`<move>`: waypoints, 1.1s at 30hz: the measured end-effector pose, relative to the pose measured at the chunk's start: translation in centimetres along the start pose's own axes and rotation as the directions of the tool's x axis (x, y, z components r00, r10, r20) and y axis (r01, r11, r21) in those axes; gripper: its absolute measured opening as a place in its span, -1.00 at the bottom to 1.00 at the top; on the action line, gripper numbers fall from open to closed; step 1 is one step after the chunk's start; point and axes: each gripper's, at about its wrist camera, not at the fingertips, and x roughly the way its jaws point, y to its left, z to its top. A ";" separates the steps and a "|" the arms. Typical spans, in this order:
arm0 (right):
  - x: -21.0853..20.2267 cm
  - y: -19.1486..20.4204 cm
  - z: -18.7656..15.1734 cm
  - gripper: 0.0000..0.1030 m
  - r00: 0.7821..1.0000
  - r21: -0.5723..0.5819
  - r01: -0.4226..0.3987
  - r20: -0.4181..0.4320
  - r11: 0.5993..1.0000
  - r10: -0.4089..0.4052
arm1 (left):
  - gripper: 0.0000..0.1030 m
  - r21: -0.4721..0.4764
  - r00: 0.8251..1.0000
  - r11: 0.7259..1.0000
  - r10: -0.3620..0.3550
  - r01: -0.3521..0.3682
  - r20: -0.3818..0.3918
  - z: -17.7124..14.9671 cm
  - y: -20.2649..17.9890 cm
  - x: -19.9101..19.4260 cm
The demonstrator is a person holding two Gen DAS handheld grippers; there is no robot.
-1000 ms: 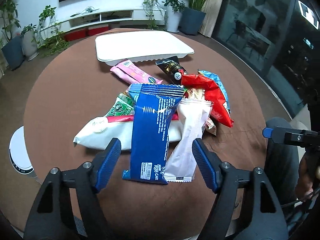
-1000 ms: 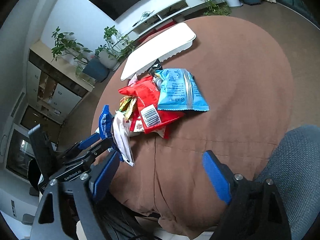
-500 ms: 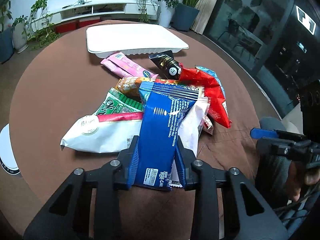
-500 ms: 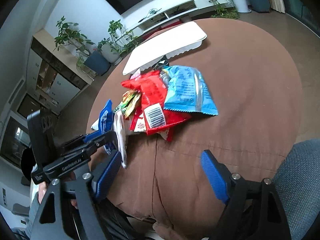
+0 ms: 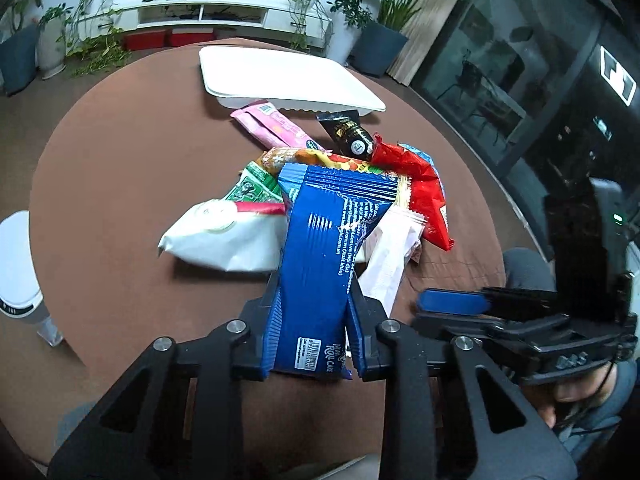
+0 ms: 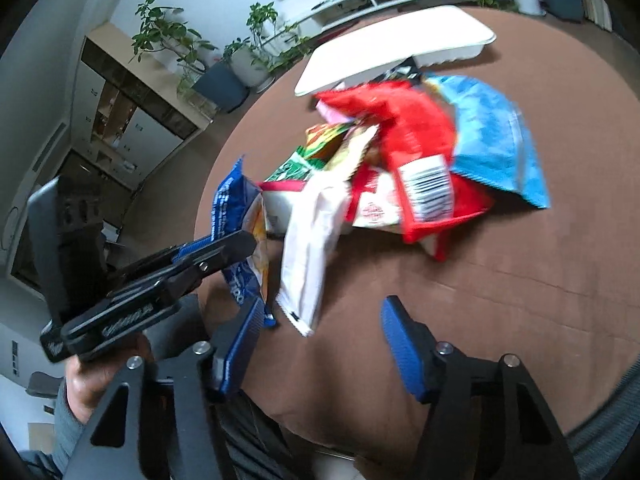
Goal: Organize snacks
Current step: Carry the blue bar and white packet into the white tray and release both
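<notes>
A pile of snack packets lies on the round brown table (image 5: 120, 152). My left gripper (image 5: 316, 300) is closing, and its pads press on the near end of the blue roll cake packet (image 5: 328, 240), which is pinched and raised off the pile. In the right wrist view the left gripper (image 6: 216, 252) holds that blue packet (image 6: 236, 200) at the left. My right gripper (image 6: 322, 306) is closing too, with its pads apart and touching nothing. The near end of a long white packet (image 6: 312, 240) lies just ahead of it. A white tray (image 5: 280, 76) sits beyond the pile.
The pile holds a red bag (image 5: 420, 184), a light blue bag (image 6: 492, 140), a white bag with a red stripe (image 5: 224, 240), a pink packet (image 5: 272, 124), a black packet (image 5: 348, 132) and a green one (image 5: 256, 184). A white round object (image 5: 16, 264) stands off the table's left edge.
The left gripper shut on the blue roll cake packet and tilted its near end up. The right gripper moved in toward the pile's near side, and its fingers came closer together.
</notes>
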 end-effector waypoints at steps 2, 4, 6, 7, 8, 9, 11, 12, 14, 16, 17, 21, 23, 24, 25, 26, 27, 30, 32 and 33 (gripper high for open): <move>0.8 0.1 0.4 0.20 1.000 0.012 -0.011 -0.006 1.000 0.011 | -0.49 -0.020 1.000 1.000 -0.007 0.007 0.006 -0.4 0.4 -0.4; 1.6 0.0 0.9 0.16 1.000 0.027 -0.018 -0.009 0.999 0.019 | -0.50 -0.048 1.000 0.999 -0.020 0.021 0.014 -0.9 0.9 -0.9; 2.5 -0.4 1.3 0.14 0.999 0.068 -0.038 -0.017 0.997 0.039 | -0.50 -0.067 0.999 0.997 -0.032 0.033 0.024 -1.2 1.3 -1.2; 2.7 -0.3 1.4 0.13 0.999 0.079 -0.047 -0.017 0.996 0.048 | -0.50 -0.073 0.999 0.997 -0.034 0.036 0.029 -1.3 1.3 -1.4; 2.9 -0.5 1.6 0.12 0.998 0.094 -0.057 -0.014 0.994 0.059 | -0.50 -0.079 0.999 0.996 -0.035 0.038 0.036 -1.3 1.4 -1.5; 3.1 -0.6 1.6 0.09 0.998 0.101 -0.060 -0.013 0.993 0.061 | -0.50 -0.084 0.999 0.996 -0.036 0.039 0.040 -1.3 1.5 -1.6; 3.3 -0.8 1.7 0.02 0.997 0.114 -0.076 -0.012 0.991 0.078 | -0.50 -0.091 0.998 0.995 -0.036 0.040 0.044 -1.4 1.5 -1.6; 3.5 -1.0 2.0 -0.06 0.996 0.125 -0.086 -0.015 0.988 0.088 | -0.50 -0.095 0.998 0.995 -0.035 0.040 0.047 -1.4 1.5 -1.7; 3.7 -1.4 2.4 -0.16 0.995 0.143 -0.094 -0.022 0.985 0.098 | -0.50 -0.095 0.998 0.995 -0.027 0.032 0.052 -1.4 1.4 -1.8; 4.1 -1.7 2.6 -0.32 0.994 0.160 -0.105 -0.021 0.982 0.109 | -0.50 -0.104 0.998 0.994 -0.027 0.033 0.056 -1.5 1.4 -1.9; 4.3 -2.0 2.7 -0.34 0.993 0.169 -0.112 -0.020 0.979 0.117 | -0.50 -0.106 0.998 0.994 -0.027 0.032 0.055 -1.5 1.5 -1.9; 4.7 -2.3 2.8 -0.62 0.991 0.182 -0.129 -0.017 0.975 0.134 | -0.50 -0.123 0.998 0.992 -0.024 0.030 0.057 -1.7 1.7 -1.8; 4.9 -2.4 2.6 -0.67 0.990 0.184 -0.133 -0.016 0.974 0.138 | -0.50 -0.133 0.998 0.991 -0.023 0.031 0.061 -1.8 1.8 -1.9; 4.9 -2.5 2.7 -0.68 0.990 0.184 -0.135 -0.015 0.974 0.140 | -0.50 -0.135 0.998 0.990 -0.023 0.031 0.062 -1.8 1.9 -2.0; 4.5 -2.7 2.3 -0.68 0.990 0.185 -0.136 -0.014 0.973 0.141 | -0.50 -0.136 0.998 0.990 -0.023 0.031 0.062 -1.9 1.8 -2.0; 4.4 -2.8 2.2 -0.69 0.990 0.186 -0.139 -0.011 0.973 0.143 | -0.50 -0.136 0.998 0.990 -0.023 0.031 0.061 -1.9 1.8 -2.0; 4.2 -3.0 2.0 -0.69 0.989 0.189 -0.141 -0.007 0.972 0.145 | -0.50 -0.138 0.998 0.990 -0.023 0.032 0.064 -1.9 1.8 -2.1; 3.5 -4.1 1.3 -0.69 0.987 0.202 -0.157 -0.001 0.967 0.161 | -0.50 -0.141 0.997 0.989 -0.029 0.038 0.068 -1.9 1.8 -2.3; 2.7 -4.5 0.7 -0.70 0.984 0.208 -0.175 -0.002 0.962 0.179 | -0.50 -0.141 0.997 0.989 -0.034 0.044 0.070 -1.8 1.7 -2.5; 2.3 -4.5 0.5 -0.70 0.982 0.208 -0.184 0.001 0.961 0.188 | -0.50 -0.144 0.997 0.988 -0.039 0.049 0.070 -1.8 1.7 -2.6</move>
